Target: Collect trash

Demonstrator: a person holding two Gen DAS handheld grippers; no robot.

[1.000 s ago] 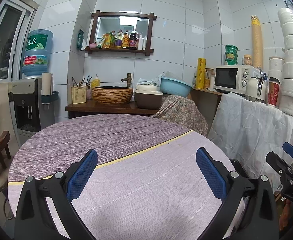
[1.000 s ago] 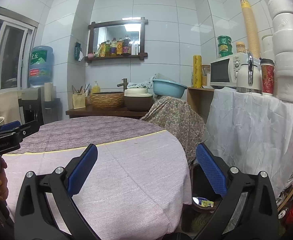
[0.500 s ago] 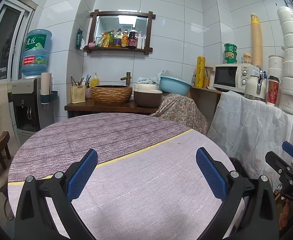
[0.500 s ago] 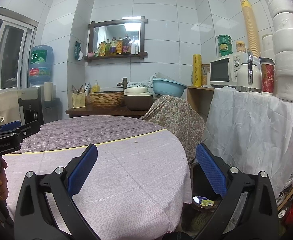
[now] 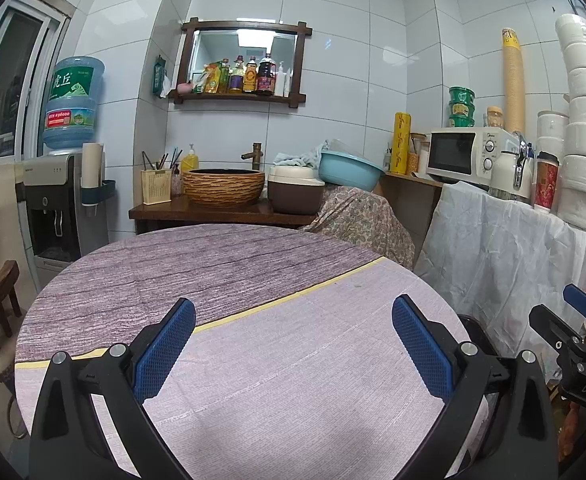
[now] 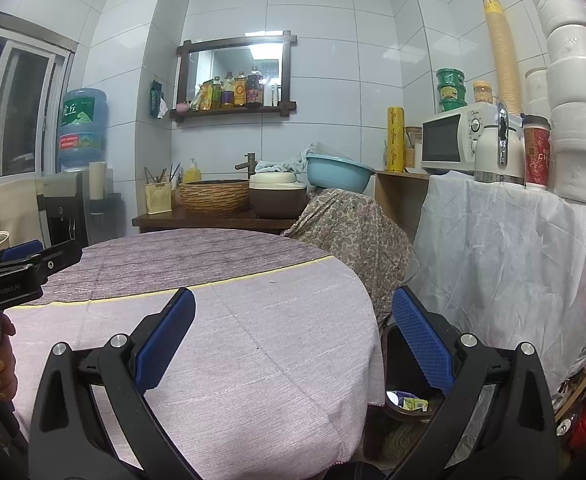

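Left to right: the water bottle (image 5: 72, 104) carries Chinese characters on a green label. The left gripper (image 5: 293, 344), marked "GenRobot.AI" in the right wrist view, hovers level over the round tabletop (image 5: 253, 360), jaws apart and holding nothing. The right gripper (image 6: 293, 340), jaws likewise apart, hangs over the tabletop's right edge. Wrappers (image 6: 411, 402) lie in the dark bin (image 6: 397, 344) below.

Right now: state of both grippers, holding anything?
Left gripper: jaws open, holding nothing.
Right gripper: jaws open, holding nothing.

Trash bin (image 6: 407, 402) mostly hidden behind hand-held gripper.
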